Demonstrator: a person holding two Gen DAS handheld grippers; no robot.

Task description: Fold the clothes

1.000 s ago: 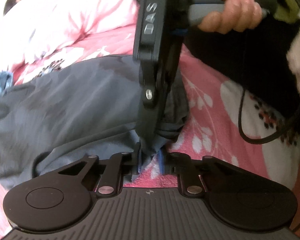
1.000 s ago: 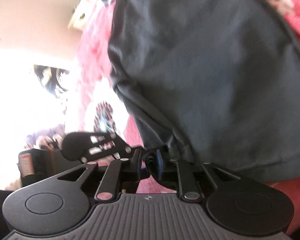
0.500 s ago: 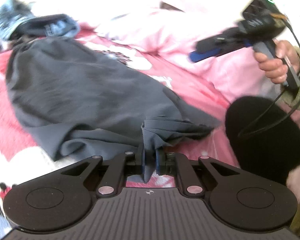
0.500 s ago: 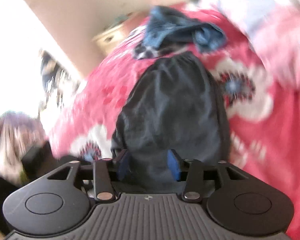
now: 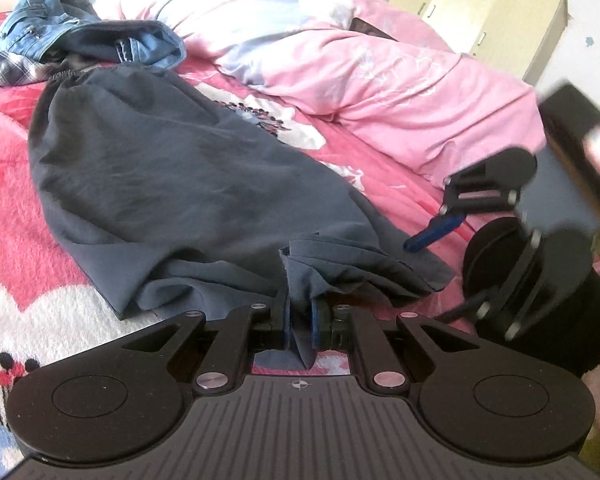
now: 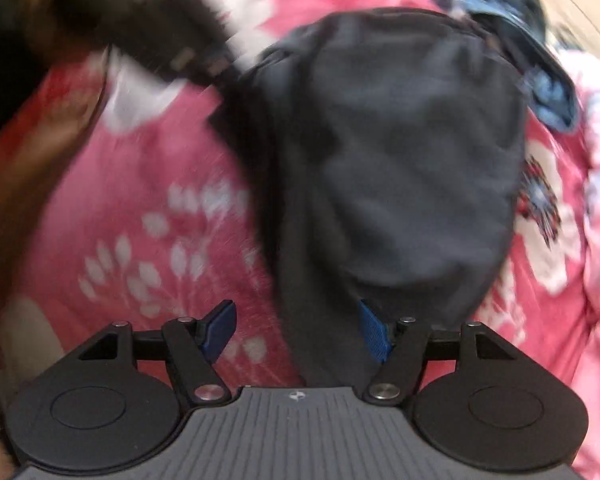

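Observation:
A dark grey garment (image 5: 180, 184) lies spread along the red floral blanket (image 5: 12, 208), waistband at the far end. My left gripper (image 5: 300, 320) is shut on a bunched fold of its near hem, cloth pinched between the blue pads. My right gripper (image 6: 296, 316) hovers over the same garment (image 6: 400, 160), pointing steeply down. Its jaws are opening, and the pads stand wide apart and press on nothing. In the left wrist view the right gripper (image 5: 432, 236) shows blurred at the right, beside the hem corner. The left gripper (image 6: 160, 40) is a dark blur at the top left of the right wrist view.
A heap of blue jeans and plaid cloth (image 5: 60, 28) lies just beyond the waistband. A pink duvet (image 5: 380, 80) is bunched along the right side of the bed. A pale cabinet (image 5: 480, 12) stands behind it. A person's dark-clad leg (image 5: 580, 328) is at the near right.
The right gripper has let go of the hem, opened wide and swung up over the garment. The left gripper has rolled level and kept its hold on the cloth.

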